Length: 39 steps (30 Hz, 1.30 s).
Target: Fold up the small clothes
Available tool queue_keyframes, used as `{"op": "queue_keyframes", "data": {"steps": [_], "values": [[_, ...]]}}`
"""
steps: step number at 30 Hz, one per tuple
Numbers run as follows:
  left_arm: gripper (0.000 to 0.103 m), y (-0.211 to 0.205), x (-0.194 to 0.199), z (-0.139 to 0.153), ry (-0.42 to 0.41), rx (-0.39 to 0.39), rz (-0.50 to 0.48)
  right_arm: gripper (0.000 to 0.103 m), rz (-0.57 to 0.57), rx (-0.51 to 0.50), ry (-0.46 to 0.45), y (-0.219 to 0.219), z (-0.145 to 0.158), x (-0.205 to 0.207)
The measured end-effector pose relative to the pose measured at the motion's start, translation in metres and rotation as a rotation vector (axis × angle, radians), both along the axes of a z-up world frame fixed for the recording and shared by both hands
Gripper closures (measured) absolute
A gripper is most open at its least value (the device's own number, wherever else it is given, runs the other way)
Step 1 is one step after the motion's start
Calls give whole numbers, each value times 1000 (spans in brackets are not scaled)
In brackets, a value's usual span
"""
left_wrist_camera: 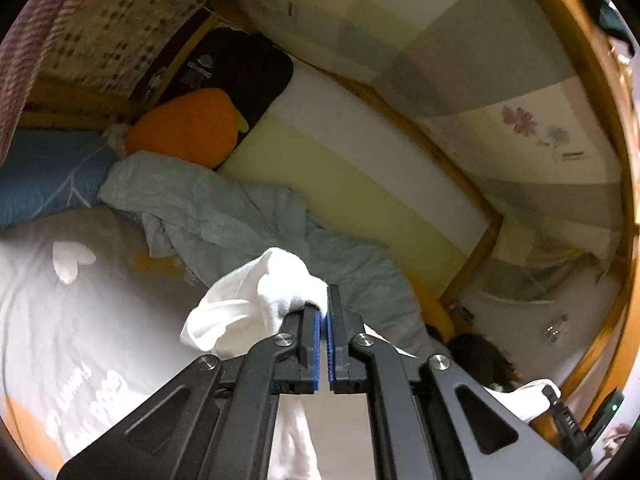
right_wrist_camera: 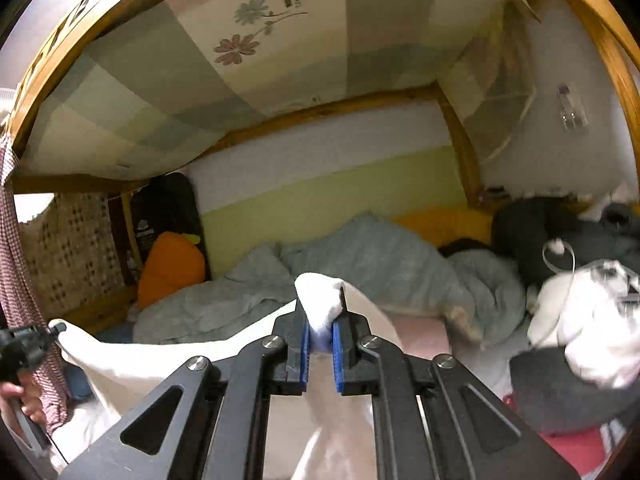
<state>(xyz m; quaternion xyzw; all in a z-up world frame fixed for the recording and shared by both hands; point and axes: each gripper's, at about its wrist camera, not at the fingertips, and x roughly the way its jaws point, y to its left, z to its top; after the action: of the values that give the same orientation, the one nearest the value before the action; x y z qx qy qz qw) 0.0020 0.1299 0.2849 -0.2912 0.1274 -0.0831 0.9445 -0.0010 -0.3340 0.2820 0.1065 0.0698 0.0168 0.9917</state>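
Observation:
A white garment point(left_wrist_camera: 244, 304) hangs between both grippers above the bed. My left gripper point(left_wrist_camera: 324, 304) is shut on one bunched edge of it; the cloth spills to the left of the fingers and drops below them. My right gripper point(right_wrist_camera: 320, 320) is shut on another bunched edge of the white garment point(right_wrist_camera: 320, 300), which stretches left to the other gripper point(right_wrist_camera: 52, 330) seen at the frame's left edge. The right gripper also shows at the lower right of the left wrist view point(left_wrist_camera: 556, 398). A small white piece of cloth point(left_wrist_camera: 72, 260) lies on the bed sheet.
A crumpled grey-green duvet point(left_wrist_camera: 224, 216) lies along the wall side of the bed. An orange cushion point(left_wrist_camera: 188, 128), a blue pillow point(left_wrist_camera: 44, 176) and a black bag point(left_wrist_camera: 240, 64) sit at the head end. Dark and white clothes point(right_wrist_camera: 580, 312) pile at the right. A wooden bunk frame point(right_wrist_camera: 320, 108) is overhead.

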Motion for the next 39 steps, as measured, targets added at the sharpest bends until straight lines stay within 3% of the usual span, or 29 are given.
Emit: {"op": "queue_keyframes", "data": {"steps": [2, 5, 10, 14, 17, 20, 22, 26, 30, 34, 39], "values": [[101, 3, 32, -5, 62, 5, -2, 95, -18, -8, 45, 4, -1, 29], [101, 12, 92, -12, 142, 15, 0, 95, -33, 16, 150, 10, -13, 105], [101, 26, 156, 20, 115, 45, 32, 95, -26, 79, 182, 20, 8, 200], [101, 30, 130, 51, -13, 74, 26, 95, 11, 147, 66, 13, 45, 196], [101, 25, 102, 42, -19, 116, 11, 95, 18, 79, -6, 18, 44, 164], [101, 26, 74, -10, 41, 103, -21, 95, 26, 20, 7, 20, 6, 130], [101, 30, 53, -65, 117, 56, -42, 95, 31, 6, 65, 17, -36, 107], [101, 30, 2, -167, 276, 19, -53, 95, 17, 4, 237, 10, -136, 63], [101, 28, -37, -234, 428, -50, -64, 95, 40, 60, 392, -1, -205, 31], [101, 32, -67, -262, 461, -109, -47, 95, 3, 144, 460, -16, -248, 3], [101, 30, -92, -250, 412, -138, -25, 95, -17, 235, 480, -30, -264, -32]]}}
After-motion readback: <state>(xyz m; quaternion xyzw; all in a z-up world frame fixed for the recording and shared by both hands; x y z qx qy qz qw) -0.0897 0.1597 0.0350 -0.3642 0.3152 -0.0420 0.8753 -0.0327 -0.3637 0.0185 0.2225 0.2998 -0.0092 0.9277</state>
